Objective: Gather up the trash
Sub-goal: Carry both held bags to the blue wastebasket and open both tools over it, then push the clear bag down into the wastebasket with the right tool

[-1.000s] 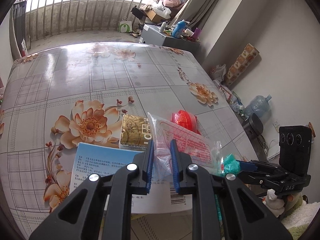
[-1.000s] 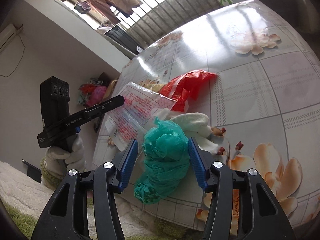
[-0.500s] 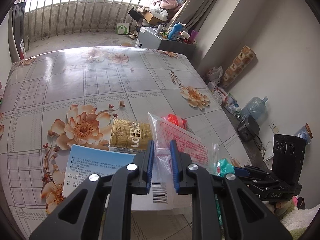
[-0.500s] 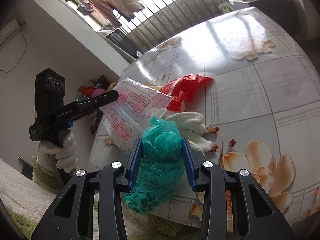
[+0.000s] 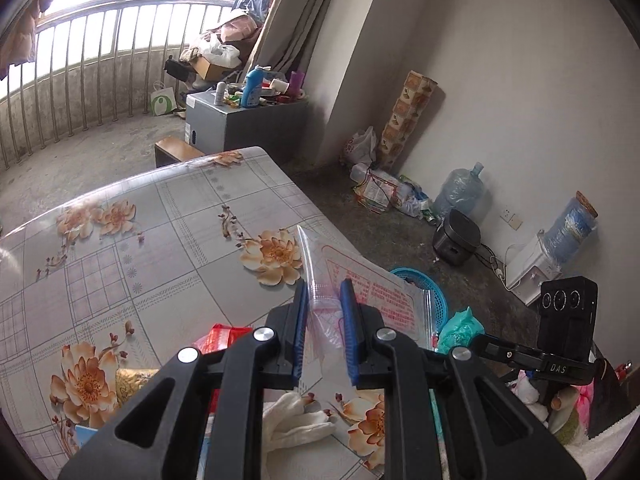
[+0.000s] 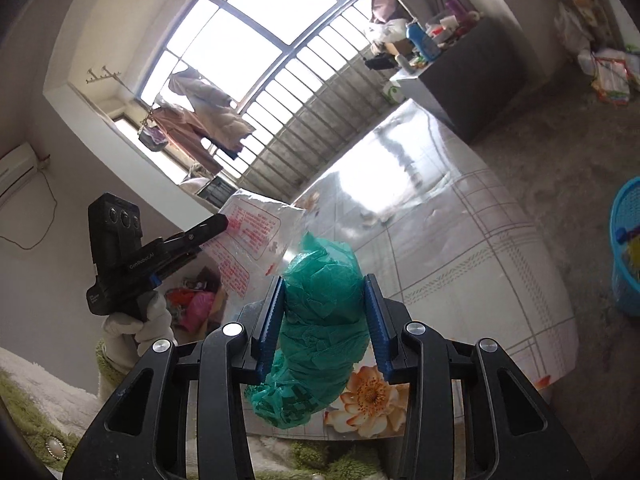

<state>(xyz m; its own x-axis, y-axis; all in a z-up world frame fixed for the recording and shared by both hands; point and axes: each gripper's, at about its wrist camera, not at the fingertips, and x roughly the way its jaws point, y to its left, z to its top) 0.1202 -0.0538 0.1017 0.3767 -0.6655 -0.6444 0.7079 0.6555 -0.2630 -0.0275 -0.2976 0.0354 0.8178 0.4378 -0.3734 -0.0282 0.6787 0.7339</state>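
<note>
My left gripper (image 5: 325, 294) is shut on a clear plastic bag with red print (image 5: 376, 296) and holds it lifted above the table's right edge; the bag also shows in the right wrist view (image 6: 256, 236). My right gripper (image 6: 325, 292) is shut on a crumpled green plastic bag (image 6: 320, 320), raised above the floral table (image 6: 460, 248). The green bag shows in the left wrist view (image 5: 458, 328) beside the right gripper. A blue basket (image 5: 434, 296) stands on the floor beyond the table edge, partly hidden by the clear bag.
On the table (image 5: 160, 232) lie a red bag (image 5: 218, 336), a white glove (image 5: 296, 420), a gold packet (image 5: 134, 380) and a blue sheet. The blue basket (image 6: 626, 248) is at right. Water bottles, a cooker and bags sit along the wall.
Both grippers have lifted off the table with their bags and swung right toward the floor and basket. The right gripper closed tighter on the green bag.
</note>
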